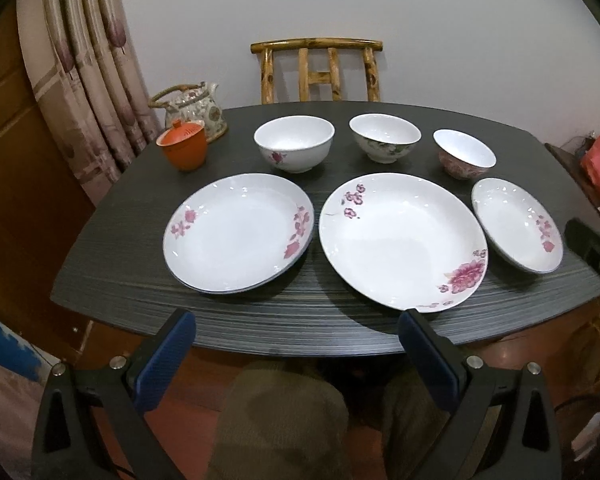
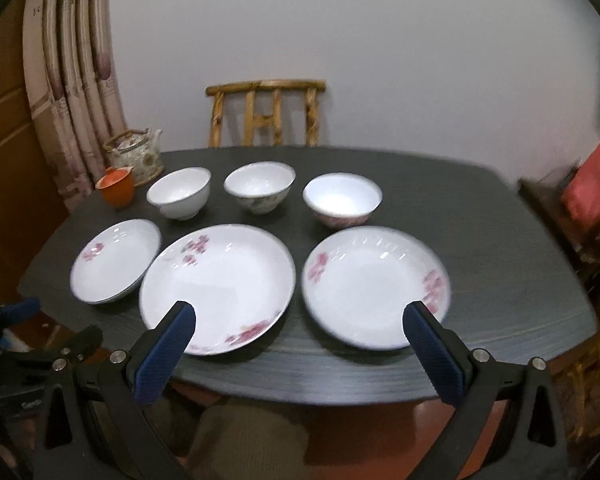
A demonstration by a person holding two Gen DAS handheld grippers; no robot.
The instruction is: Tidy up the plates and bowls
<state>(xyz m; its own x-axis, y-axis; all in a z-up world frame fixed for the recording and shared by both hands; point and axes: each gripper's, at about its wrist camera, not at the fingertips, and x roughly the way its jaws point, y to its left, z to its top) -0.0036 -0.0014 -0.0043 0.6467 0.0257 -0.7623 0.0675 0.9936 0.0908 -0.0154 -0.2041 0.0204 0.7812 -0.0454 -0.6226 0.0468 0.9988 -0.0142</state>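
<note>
On the dark table (image 1: 132, 280), three white floral plates lie in a front row: a left plate (image 1: 238, 232), a larger middle plate (image 1: 400, 240) and a small right plate (image 1: 516, 224). Behind them stand three bowls: left (image 1: 294, 142), middle (image 1: 384, 136) and right (image 1: 466, 152). My left gripper (image 1: 297, 316) hovers open and empty at the table's near edge. My right gripper (image 2: 300, 308) is open and empty above the gap between the middle plate (image 2: 216, 284) and the right plate (image 2: 374, 284). The right bowl (image 2: 342, 198) sits behind that plate.
An orange lidded cup (image 1: 182, 148) and a patterned teapot (image 1: 194, 110) stand at the back left corner. A wooden chair (image 1: 318, 70) is behind the table, with curtains (image 1: 84, 80) to the left. A red bag (image 2: 592, 196) is off to the right. A person's knees (image 1: 280, 420) show below the near edge.
</note>
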